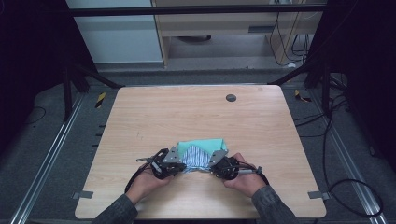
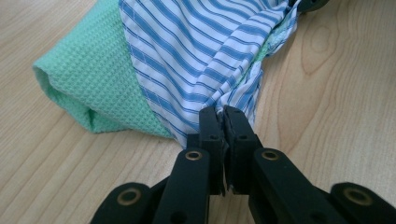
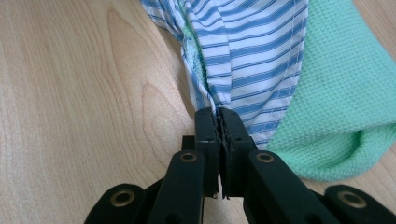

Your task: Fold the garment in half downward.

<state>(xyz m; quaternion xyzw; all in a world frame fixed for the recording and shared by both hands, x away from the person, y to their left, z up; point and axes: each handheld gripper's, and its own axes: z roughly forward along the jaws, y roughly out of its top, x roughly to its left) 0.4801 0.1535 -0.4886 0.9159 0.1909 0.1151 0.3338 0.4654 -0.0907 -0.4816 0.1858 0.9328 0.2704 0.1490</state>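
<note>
A folded cloth lies near the table's front middle: mint-green waffle fabric point(image 1: 205, 145) on one face, blue-and-white striped fabric point(image 1: 194, 160) on the other. My left gripper point(image 1: 179, 164) is shut on the striped edge at the cloth's near left. In the left gripper view the left gripper point(image 2: 223, 112) pinches bunched stripes point(image 2: 196, 51), with the green fold point(image 2: 88, 79) to the left. My right gripper point(image 1: 212, 166) is shut on the near right edge. The right gripper point(image 3: 218, 113) clamps the stripes point(image 3: 252, 56) in its own view, and the green fabric point(image 3: 345, 88) lies to the right.
The wooden table point(image 1: 187, 116) has a small dark round cap point(image 1: 230, 97) near its far edge. Metal rails run along both sides of the table, and cables lie on the floor at the right. A hand holds each gripper from the table's near edge.
</note>
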